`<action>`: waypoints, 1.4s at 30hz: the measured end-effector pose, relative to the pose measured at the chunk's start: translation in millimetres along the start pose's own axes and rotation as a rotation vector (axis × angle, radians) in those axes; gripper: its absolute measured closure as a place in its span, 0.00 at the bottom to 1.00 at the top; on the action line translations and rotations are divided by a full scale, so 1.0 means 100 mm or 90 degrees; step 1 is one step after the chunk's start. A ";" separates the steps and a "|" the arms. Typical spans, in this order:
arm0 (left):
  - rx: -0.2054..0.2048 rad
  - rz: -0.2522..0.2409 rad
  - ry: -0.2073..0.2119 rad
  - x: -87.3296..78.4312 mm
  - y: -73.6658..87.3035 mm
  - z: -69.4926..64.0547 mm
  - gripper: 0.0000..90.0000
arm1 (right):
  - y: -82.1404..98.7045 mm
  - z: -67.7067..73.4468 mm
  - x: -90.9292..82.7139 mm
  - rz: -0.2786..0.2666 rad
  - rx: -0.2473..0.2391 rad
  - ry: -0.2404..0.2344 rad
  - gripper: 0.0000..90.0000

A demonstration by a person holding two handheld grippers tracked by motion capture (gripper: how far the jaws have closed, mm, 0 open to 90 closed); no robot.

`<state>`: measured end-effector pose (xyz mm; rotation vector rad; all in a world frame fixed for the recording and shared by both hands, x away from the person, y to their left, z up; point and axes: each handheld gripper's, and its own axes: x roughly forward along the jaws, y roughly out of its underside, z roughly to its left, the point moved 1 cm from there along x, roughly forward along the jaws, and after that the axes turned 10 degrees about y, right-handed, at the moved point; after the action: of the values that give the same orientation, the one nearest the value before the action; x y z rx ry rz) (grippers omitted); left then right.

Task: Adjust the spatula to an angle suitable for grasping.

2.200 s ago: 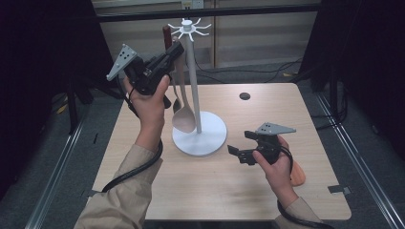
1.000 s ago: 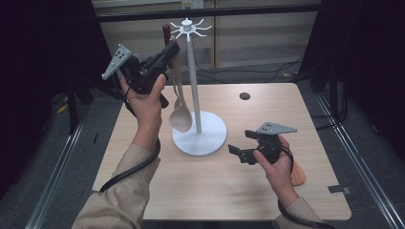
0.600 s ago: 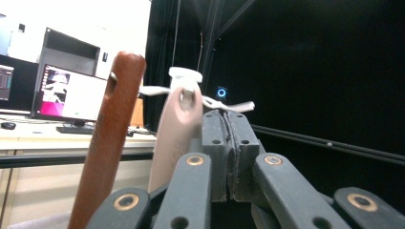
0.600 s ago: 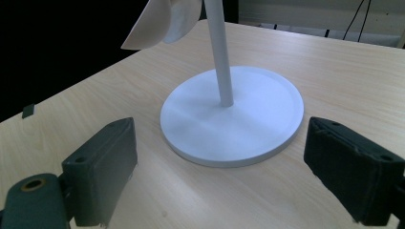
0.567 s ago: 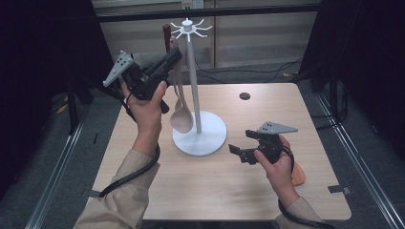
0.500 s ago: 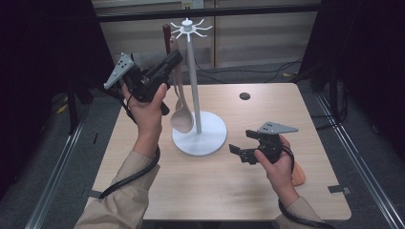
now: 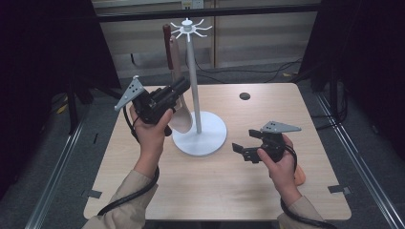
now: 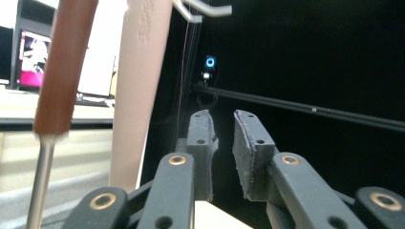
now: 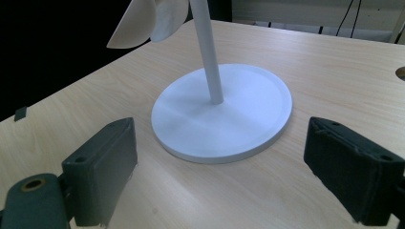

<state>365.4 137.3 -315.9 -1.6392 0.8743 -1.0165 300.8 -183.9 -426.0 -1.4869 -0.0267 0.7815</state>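
Pale wooden bench (image 7: pixel 157 191) under a white utensil stand (image 7: pixel 191 71), round base (image 7: pixel 203 136) near bench centre, pole rising to a crown of hooks (image 7: pixel 187 26) at the top. Hanging from those hooks at the pole's 9 o'clock side: a pale spatula (image 7: pixel 179 102), blade low above the base's 9 o'clock edge, and a brown-handled utensil (image 7: pixel 167 40) just behind it, its lower part hidden. Left tongs (image 7: pixel 184 86) held in the left hand (image 7: pixel 150 126), at 9 o'clock of the pole, tips just beside the spatula's shaft; touching or not, cannot tell from above. In the left gripper view, pads (image 8: pixel 248 143) slightly apart, having just been opening, nothing between them, released; spatula handle (image 8: pixel 141 86) and brown handle (image 8: pixel 64 67) standing at 10 o'clock of the tongs, outside the gap, the brown one ending in a metal shank (image 8: pixel 38 176). Right tongs (image 7: pixel 239 150) held in the right hand (image 7: pixel 279 162) low over the bench at 4 o'clock of the base, pointing toward it, well apart from the spatula. In the right gripper view, pads (image 9: pixel 102 167) spread wide and empty, base (image 9: pixel 222 114) lying ahead between them, untouched, spatula blade (image 9: pixel 143 19) at 11 o'clock. Small dark hole (image 7: pixel 244 96) in the bench at 1 o'clock of the base. Orange object (image 7: pixel 300 175) on the bench at 4 o'clock of the right hand, partly hidden.
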 end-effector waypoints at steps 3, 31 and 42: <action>-0.004 0.009 0.007 -0.03 0.07 -0.01 0.80 | 0.01 -0.01 0.00 0.003 0.001 0.003 0.12; -0.031 0.109 0.045 -0.28 0.72 -0.17 0.53 | 0.14 -0.36 0.01 0.025 0.025 0.095 0.15; -0.021 0.166 0.037 -0.34 0.89 -0.19 0.41 | 0.22 -0.57 0.00 0.059 0.004 0.155 0.28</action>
<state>328.1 137.4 -405.0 -1.4832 1.1164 -0.8751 317.9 -236.2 -452.9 -1.5762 0.2293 0.6690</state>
